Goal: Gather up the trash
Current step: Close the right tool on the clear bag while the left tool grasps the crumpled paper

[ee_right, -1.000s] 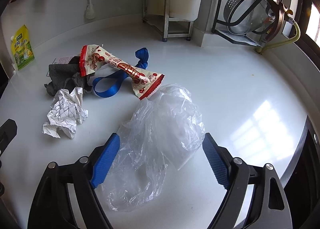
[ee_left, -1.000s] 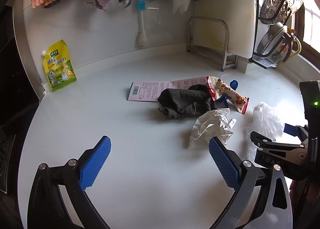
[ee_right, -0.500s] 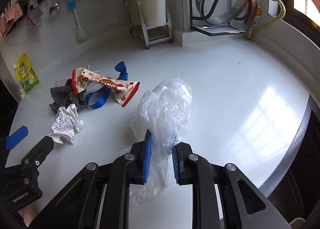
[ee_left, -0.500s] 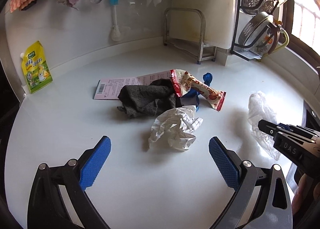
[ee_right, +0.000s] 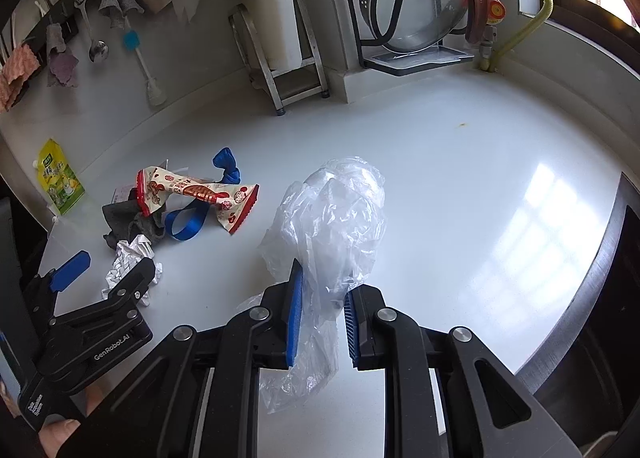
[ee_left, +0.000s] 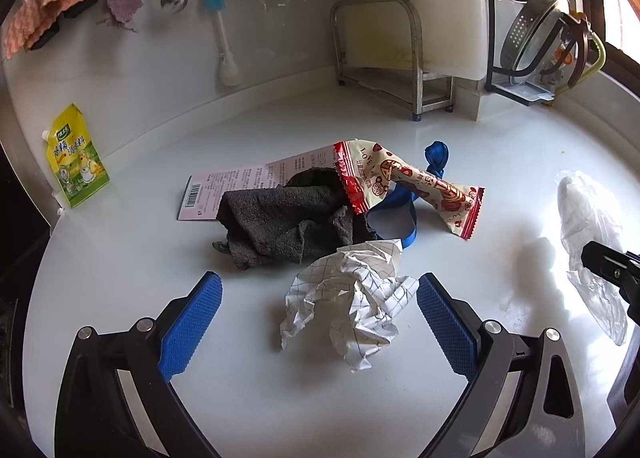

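My right gripper point(ee_right: 320, 298) is shut on a clear plastic bag point(ee_right: 332, 217), held just above the white counter; the bag also shows in the left wrist view point(ee_left: 592, 234). My left gripper point(ee_left: 318, 314) is open, its blue fingers on either side of a crumpled white checked paper point(ee_left: 352, 298), which also shows in the right wrist view point(ee_right: 128, 262). Behind the paper lie a dark grey cloth point(ee_left: 284, 221), a red-and-cream snack wrapper point(ee_left: 404, 181), a blue strap point(ee_left: 400, 205) and a pink leaflet point(ee_left: 236, 185).
A yellow-green pouch point(ee_left: 76, 157) leans on the back wall at the left. A metal stand point(ee_left: 384, 57) and a dish rack with pots point(ee_left: 540, 25) stand at the back right. Cloths and utensils hang on the wall. The counter's edge point(ee_right: 592, 270) runs along the right.
My right gripper closed on the plastic bag and lifted it a little. My left gripper moved forward until its open fingers flank the crumpled paper.
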The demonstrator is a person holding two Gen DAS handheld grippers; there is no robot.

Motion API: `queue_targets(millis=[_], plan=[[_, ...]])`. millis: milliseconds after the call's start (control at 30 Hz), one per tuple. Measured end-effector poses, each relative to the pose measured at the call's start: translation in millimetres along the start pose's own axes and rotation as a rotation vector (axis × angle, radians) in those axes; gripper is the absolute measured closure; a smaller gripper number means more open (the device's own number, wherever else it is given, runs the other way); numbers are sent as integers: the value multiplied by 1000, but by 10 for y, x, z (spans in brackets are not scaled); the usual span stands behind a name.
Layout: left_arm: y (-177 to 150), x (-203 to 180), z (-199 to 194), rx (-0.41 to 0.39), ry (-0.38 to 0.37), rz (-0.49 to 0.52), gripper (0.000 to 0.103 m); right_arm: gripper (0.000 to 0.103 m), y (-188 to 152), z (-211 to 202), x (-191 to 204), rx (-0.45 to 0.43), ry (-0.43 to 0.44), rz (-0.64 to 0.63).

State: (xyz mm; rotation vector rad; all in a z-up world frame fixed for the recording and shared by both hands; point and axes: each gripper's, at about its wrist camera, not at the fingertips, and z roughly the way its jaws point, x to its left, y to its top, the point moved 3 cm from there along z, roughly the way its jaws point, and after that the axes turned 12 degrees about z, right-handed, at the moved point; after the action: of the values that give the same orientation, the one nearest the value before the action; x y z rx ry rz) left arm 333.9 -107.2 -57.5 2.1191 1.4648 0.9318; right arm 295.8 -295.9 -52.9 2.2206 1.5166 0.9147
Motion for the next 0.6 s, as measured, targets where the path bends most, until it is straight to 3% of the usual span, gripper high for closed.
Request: queue_targets(millis=[133,300,400,600], plan=[[-4,-36,111,55,-21,7,48,85,11,-16,-6,-4,4,7],[-32,-16,61,34,-33,9,69,85,9,-7,-23,2,12,14],[-69,4,-69,10,-59,5,71,85,12,-2,-25,1,13,13],[-191,80,-574,-69,-28,5,71,85,-2,-45,24,-18,13,-2]])
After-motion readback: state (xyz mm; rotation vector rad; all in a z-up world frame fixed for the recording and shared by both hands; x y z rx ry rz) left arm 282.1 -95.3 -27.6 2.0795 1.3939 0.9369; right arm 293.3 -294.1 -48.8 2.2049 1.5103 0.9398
